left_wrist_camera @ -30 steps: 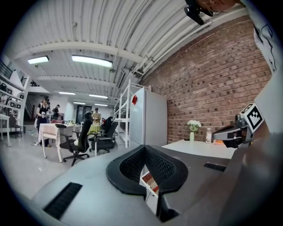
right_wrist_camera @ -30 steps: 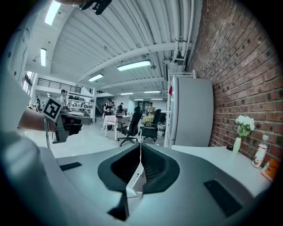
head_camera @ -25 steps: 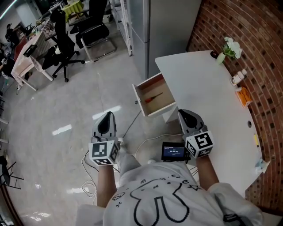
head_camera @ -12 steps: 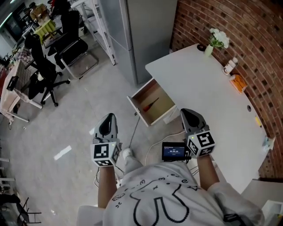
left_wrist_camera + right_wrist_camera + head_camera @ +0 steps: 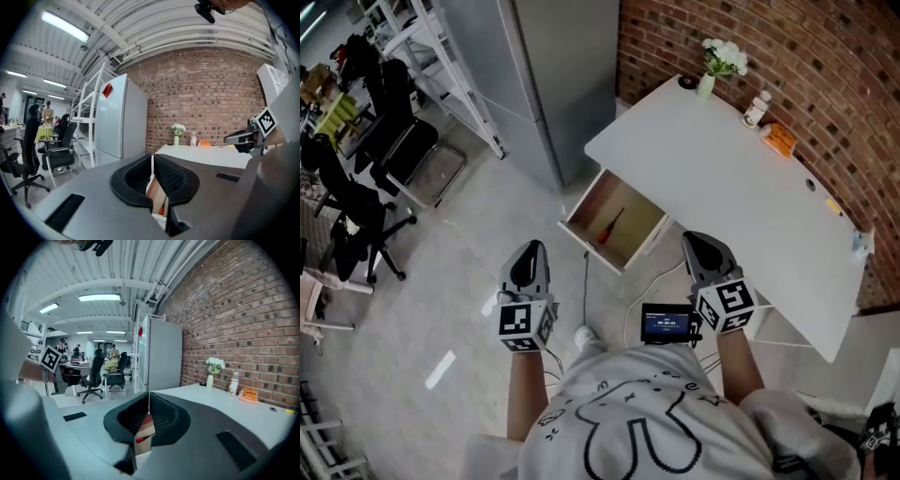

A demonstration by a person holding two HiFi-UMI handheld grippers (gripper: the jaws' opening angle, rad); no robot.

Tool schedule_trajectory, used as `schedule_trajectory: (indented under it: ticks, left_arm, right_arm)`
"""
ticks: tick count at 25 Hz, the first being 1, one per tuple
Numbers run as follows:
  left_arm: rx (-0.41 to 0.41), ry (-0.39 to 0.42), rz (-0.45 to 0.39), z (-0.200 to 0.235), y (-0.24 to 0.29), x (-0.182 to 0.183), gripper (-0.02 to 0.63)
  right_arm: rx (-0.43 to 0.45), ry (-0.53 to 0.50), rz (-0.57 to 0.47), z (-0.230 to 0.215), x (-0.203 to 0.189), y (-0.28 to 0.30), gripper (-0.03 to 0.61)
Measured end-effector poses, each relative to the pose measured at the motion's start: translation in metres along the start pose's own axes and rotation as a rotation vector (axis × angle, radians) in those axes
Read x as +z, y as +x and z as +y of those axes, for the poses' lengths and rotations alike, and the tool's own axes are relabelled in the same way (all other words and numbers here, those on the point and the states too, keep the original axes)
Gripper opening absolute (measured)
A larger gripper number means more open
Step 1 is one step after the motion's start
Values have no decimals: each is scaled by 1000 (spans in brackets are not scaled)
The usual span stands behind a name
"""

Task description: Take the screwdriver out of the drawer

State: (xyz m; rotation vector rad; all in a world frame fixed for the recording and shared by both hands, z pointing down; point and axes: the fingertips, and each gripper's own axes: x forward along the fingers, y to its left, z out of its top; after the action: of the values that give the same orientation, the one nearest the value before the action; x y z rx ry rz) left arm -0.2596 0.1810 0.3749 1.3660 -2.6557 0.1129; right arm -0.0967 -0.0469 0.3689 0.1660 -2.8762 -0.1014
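1. I hold the left gripper (image 5: 528, 249) low over the floor (image 5: 441, 281), left of the open drawer (image 5: 589, 247) and apart from it.
2. Left fingers (image 5: 136, 180) are clenched, pads together, with nothing between them.
3. The right gripper (image 5: 698, 242) hangs just right of the drawer, near the front edge of the white worktop (image 5: 722, 169), touching nothing.
4. Right fingers (image 5: 164, 420) are also clenched and empty, with only a thin slit between the pads.
5. The screwdriver (image 5: 609, 227) lies flat on the bottom of the drawer, at a slant. Its red handle is toward the drawer front and its shaft points in toward the worktop.
6. The drawer is pulled well out from under the worktop, and I see only the screwdriver in it.
7. Both gripper views look past the closed fingers at the drawer, with the red handle showing below the pads.
8. At the back of the worktop, by the brick wall (image 5: 787, 56), stand a vase of white flowers (image 5: 719, 61), a small bottle (image 5: 756, 108) and an orange item (image 5: 778, 139).
9. A grey fridge (image 5: 553, 75) stands left of the worktop.
10. A metal rack (image 5: 441, 56) and black office chairs (image 5: 356, 206) stand further left.
11. A small lit screen (image 5: 666, 323) sits at the person's waist, between the two grippers.
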Motion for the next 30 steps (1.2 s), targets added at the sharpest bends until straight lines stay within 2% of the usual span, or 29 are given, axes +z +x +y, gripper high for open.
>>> schedule_trajectory:
  ticks: [9, 15, 19, 30]
  left_arm:
    - [-182, -14, 31, 18, 33, -11, 12]
    - [-280, -22, 58, 3, 57, -22, 12]
    - [-348, 4, 73, -17, 72, -23, 12]
    - [-379, 47, 105, -56, 129, -15, 12]
  right_arm:
    - [-203, 58, 38, 13, -8, -11, 20]
    - [-282, 40, 107, 14, -22, -31, 20]
    - [-332, 79, 115, -4, -28, -41, 20]
    - [-360, 110, 114, -65, -45, -31, 20]
